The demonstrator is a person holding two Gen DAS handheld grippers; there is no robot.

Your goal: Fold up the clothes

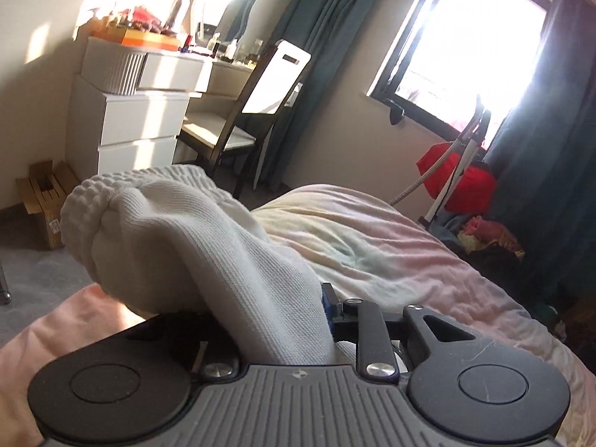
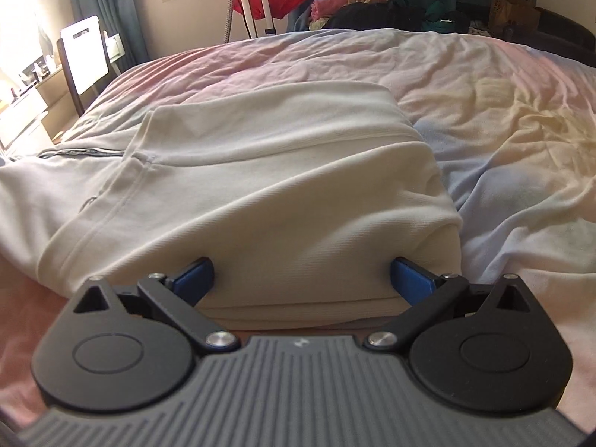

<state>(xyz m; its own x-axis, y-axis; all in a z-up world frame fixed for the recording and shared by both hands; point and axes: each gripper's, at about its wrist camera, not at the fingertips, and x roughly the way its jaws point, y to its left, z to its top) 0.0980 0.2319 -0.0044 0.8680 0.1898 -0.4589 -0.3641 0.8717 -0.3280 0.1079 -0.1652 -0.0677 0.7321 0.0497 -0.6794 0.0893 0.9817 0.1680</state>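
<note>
A white hoodie (image 2: 260,193) lies partly folded on the bed, its zip running off to the left. My right gripper (image 2: 301,279) is open, its blue fingers (image 2: 195,273) standing either side of the hoodie's near folded edge. My left gripper (image 1: 298,313) is shut on a white ribbed sleeve cuff (image 1: 167,231) of the hoodie and holds it lifted above the bed; the cloth hides its left finger.
The bed has a rumpled pastel duvet (image 2: 484,111). A white dresser (image 1: 138,119) and a chair (image 1: 253,104) stand by the wall. A red bag (image 1: 462,182) and a clothes pile (image 2: 354,3) lie beyond the bed under the window (image 1: 469,37).
</note>
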